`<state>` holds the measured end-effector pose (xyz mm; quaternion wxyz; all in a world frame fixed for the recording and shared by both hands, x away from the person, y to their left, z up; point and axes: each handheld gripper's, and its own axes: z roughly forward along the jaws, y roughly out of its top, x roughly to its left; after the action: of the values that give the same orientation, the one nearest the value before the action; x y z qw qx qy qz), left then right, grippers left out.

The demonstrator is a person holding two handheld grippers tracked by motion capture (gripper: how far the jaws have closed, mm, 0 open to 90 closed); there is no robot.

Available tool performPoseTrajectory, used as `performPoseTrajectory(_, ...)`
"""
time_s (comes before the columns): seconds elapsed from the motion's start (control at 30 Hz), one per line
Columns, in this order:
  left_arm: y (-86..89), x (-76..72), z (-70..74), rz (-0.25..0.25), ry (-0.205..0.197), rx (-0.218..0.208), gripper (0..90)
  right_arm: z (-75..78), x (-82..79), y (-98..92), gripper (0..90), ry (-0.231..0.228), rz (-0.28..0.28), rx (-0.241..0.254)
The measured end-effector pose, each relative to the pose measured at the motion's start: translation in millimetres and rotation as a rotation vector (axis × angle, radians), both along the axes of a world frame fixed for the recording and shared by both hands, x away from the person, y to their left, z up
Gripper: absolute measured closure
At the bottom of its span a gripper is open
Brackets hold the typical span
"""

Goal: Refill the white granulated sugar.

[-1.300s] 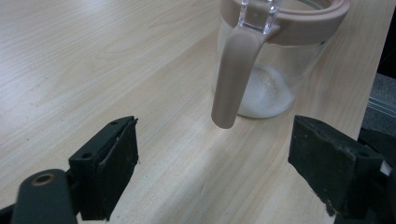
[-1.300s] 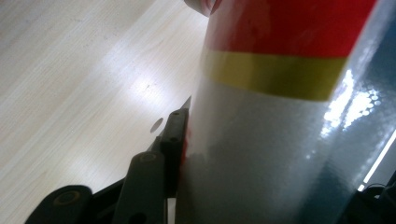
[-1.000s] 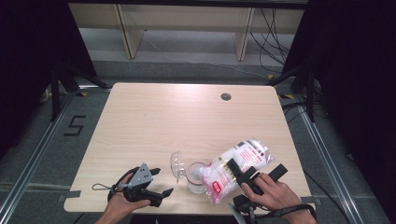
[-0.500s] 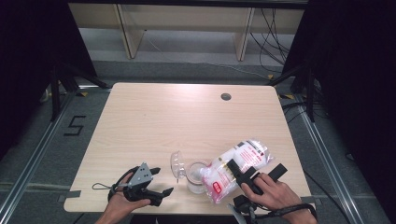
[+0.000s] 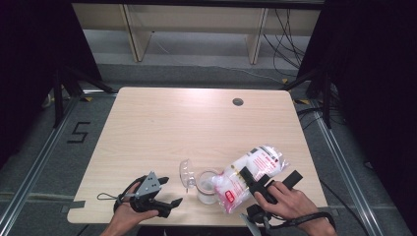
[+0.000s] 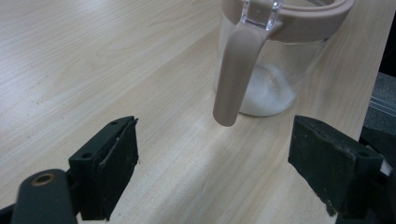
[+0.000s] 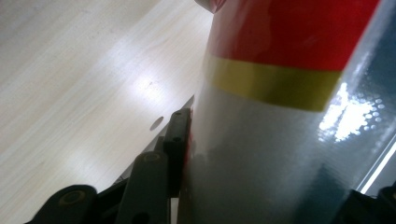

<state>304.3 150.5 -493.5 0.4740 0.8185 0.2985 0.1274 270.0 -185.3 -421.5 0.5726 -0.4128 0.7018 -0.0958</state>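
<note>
On the wooden table (image 5: 162, 128), near the front edge where the person stands, there is a clear jar (image 5: 207, 186) with a pinkish rim. Its hinged lid (image 5: 185, 172) is open and stands up at the jar's left side. A small heap of white grains lies at the bottom of the jar, as the left gripper view shows.

The right gripper (image 5: 255, 183) holds a plastic bag (image 5: 248, 172) of white grains. The bag is tilted, with its lower end over the mouth of the jar and its upper end pointing away to the right. In the right gripper view one black jaw presses flat against the side of the bag (image 7: 280, 140), below its red and yellow bands; the other jaw is hidden behind the bag. So the jaws are partly closed and grip the bag between them. The person's right hand (image 5: 290, 201) is around the gripper body.

The left gripper (image 5: 164, 196) rests on the table to the left of the jar, held by the left hand (image 5: 130, 211). Its jaws stand wide apart with nothing between them. In the left gripper view the jar (image 6: 275, 70) is just ahead of the jaws, its handle (image 6: 236, 74) turned toward them, but the pads do not touch it.
</note>
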Motion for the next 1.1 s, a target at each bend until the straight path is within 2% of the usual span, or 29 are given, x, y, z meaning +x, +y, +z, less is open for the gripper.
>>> performPoseTrajectory(0.1,0.4,-0.1,0.1,-0.009,0.011,0.014,15.5,2.4,-0.1,1.1,65.5,-0.001,0.021,-0.018)
performPoseTrajectory(0.23,0.4,0.9,0.7,-0.006,0.002,0.007,15.5,4.1,0.1,2.9,66.0,-0.001,0.024,-0.030)
performPoseTrajectory(0.27,0.7,0.7,0.5,-0.016,0.002,0.011,15.5,3.9,0.2,2.6,66.1,0.004,0.020,-0.021)
performPoseTrajectory(0.4,0.3,0.2,0.9,0.000,0.010,0.005,15.5,1.8,1.1,2.4,66.5,0.007,0.014,-0.006)
performPoseTrajectory(0.43,0.2,1.0,0.4,-0.007,-0.002,0.007,15.5,1.7,1.1,2.2,66.5,0.007,0.012,-0.002)
performPoseTrajectory(0.5,1.1,0.1,0.6,-0.015,0.011,0.023,15.5,1.5,1.1,2.0,66.7,0.008,0.012,0.002)
performPoseTrajectory(0.57,0.0,0.0,0.0,-0.004,0.005,0.001,15.5,1.0,1.0,2.0,66.8,0.005,0.009,0.008)
performPoseTrajectory(0.67,0.7,0.5,0.7,-0.015,0.002,0.015,15.5,0.6,0.7,2.2,66.9,0.005,0.015,0.008)
performPoseTrajectory(0.7,0.6,0.0,0.5,-0.013,0.012,0.013,15.5,0.4,0.5,2.1,66.9,0.005,0.015,0.011)
performPoseTrajectory(0.73,0.5,0.7,0.3,-0.017,0.000,0.011,15.5,0.1,0.4,2.0,67.0,0.007,0.014,0.010)
performPoseTrajectory(0.8,-0.1,0.7,0.2,-0.008,0.002,0.005,15.5,0.1,0.3,1.8,67.0,0.006,0.013,0.009)
performPoseTrajectory(0.87,0.9,0.6,0.6,-0.016,0.009,0.020,15.5,0.7,0.3,1.2,67.1,0.007,0.011,0.009)
performPoseTrajectory(0.93,0.0,0.8,0.0,-0.011,0.010,0.002,15.5,0.9,0.6,0.8,67.1,0.004,0.013,0.006)
performPoseTrajectory(0.97,0.0,0.8,0.5,-0.007,0.011,0.006,15.5,1.4,1.2,1.6,67.1,0.007,0.019,-0.010)
performPoseTrajectory(1.03,0.3,0.7,0.2,-0.015,0.009,0.008,15.5,0.9,0.3,-0.4,67.2,0.007,0.008,0.012)
performPoseTrajectory(1.1,-0.1,0.7,-0.1,-0.012,0.011,0.002,15.5,0.7,0.2,-0.7,67.3,0.010,0.008,0.008)
